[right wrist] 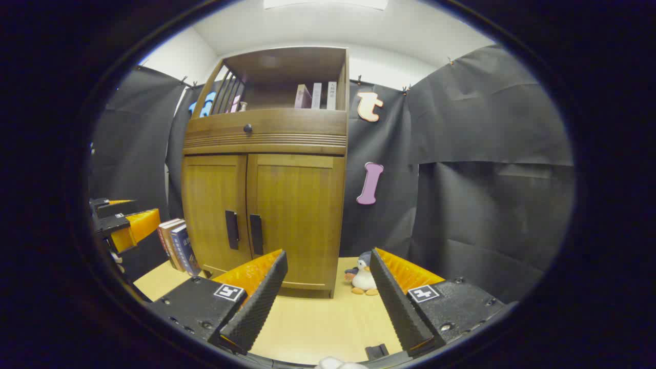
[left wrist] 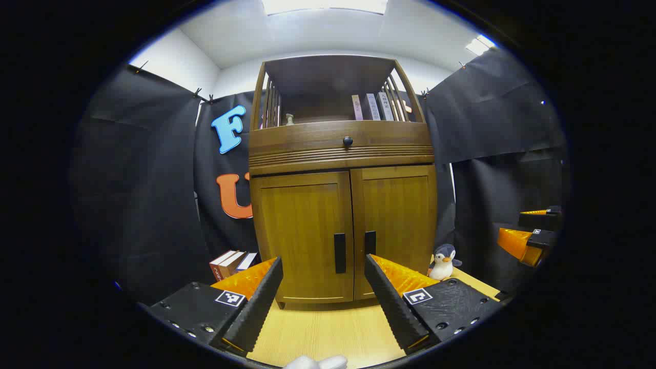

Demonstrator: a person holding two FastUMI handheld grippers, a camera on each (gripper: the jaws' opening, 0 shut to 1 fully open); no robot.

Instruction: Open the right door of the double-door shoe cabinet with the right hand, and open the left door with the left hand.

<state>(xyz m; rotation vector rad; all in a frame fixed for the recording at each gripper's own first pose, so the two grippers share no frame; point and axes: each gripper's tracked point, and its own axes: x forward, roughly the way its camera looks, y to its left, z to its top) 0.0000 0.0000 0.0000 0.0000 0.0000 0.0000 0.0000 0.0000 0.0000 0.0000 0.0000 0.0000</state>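
Note:
A wooden shoe cabinet (left wrist: 342,154) stands on a pale tabletop, both doors closed. Its left door (left wrist: 305,230) and right door (left wrist: 397,220) each carry a dark vertical handle (left wrist: 340,252) (left wrist: 370,243) at the middle seam. In the left gripper view my left gripper (left wrist: 323,297) is open, short of the cabinet and facing the seam. In the right gripper view the cabinet (right wrist: 266,169) sits left of centre, its right door (right wrist: 294,220) with handle (right wrist: 255,234) beside the left door's handle (right wrist: 231,229). My right gripper (right wrist: 328,292) is open, holding nothing, off to the cabinet's right.
A penguin plush (left wrist: 444,261) (right wrist: 363,277) sits on the table by the cabinet's right corner. Books (left wrist: 233,262) (right wrist: 178,243) lean at its left side. More books stand on the top shelf (left wrist: 371,106). The other gripper shows at each view's edge (left wrist: 533,233) (right wrist: 120,223).

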